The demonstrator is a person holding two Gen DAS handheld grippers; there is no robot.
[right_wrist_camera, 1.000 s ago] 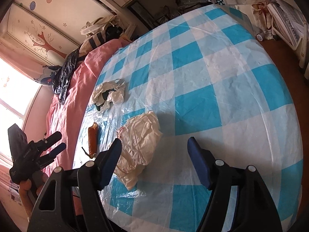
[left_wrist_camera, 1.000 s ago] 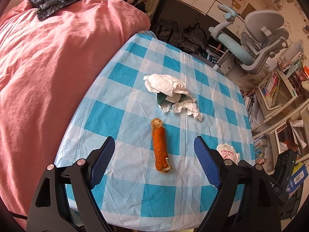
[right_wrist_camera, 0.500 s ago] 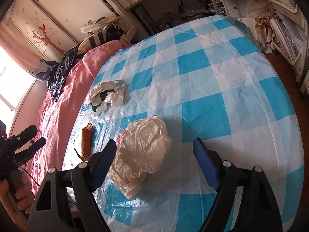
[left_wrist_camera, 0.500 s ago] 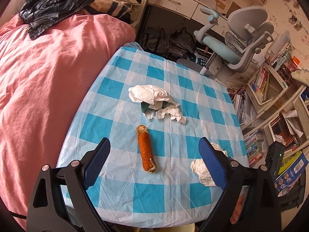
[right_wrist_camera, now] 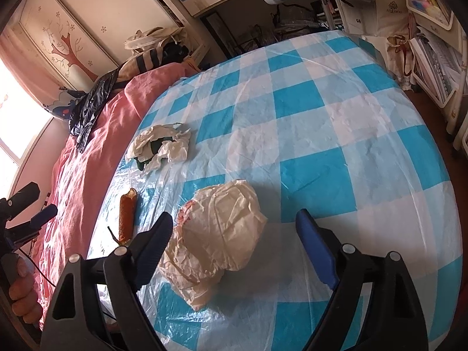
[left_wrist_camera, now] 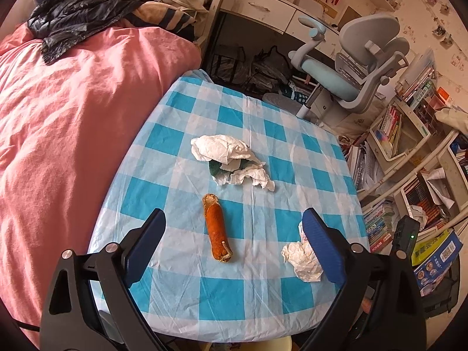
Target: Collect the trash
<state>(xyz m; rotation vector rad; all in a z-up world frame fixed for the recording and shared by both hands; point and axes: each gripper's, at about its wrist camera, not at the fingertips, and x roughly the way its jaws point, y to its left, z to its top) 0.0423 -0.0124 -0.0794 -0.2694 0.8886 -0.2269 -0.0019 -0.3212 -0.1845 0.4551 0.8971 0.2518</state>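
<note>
A table under a blue-and-white checked cloth [left_wrist_camera: 204,292] [right_wrist_camera: 351,134] carries three bits of litter. An orange, bitten food stick [left_wrist_camera: 216,229] [right_wrist_camera: 126,219] lies between and beyond the fingers of my left gripper [left_wrist_camera: 234,216], which is open and above it, touching nothing. Crumpled white tissues around something green [left_wrist_camera: 231,161] [right_wrist_camera: 159,147] lie farther back. A crumpled whitish wrapper [left_wrist_camera: 302,259] [right_wrist_camera: 219,239] sits under my right gripper [right_wrist_camera: 234,216], whose jaws are opening; the wrapper lies between them, and the pads do not press on it. A hand [right_wrist_camera: 20,292] holds the left gripper [right_wrist_camera: 41,201] at the left edge.
A bed with a pink cover [left_wrist_camera: 58,117] and a black jacket [left_wrist_camera: 79,14] borders the table's left side. Behind stand a grey-and-blue office chair [left_wrist_camera: 359,67] and a desk; crowded bookshelves [left_wrist_camera: 409,161] line the right.
Both grippers' jaws have spread wider. The left view has risen and drawn back, so more of the table and the wrapper show. The right view has tilted slightly over the wrapper.
</note>
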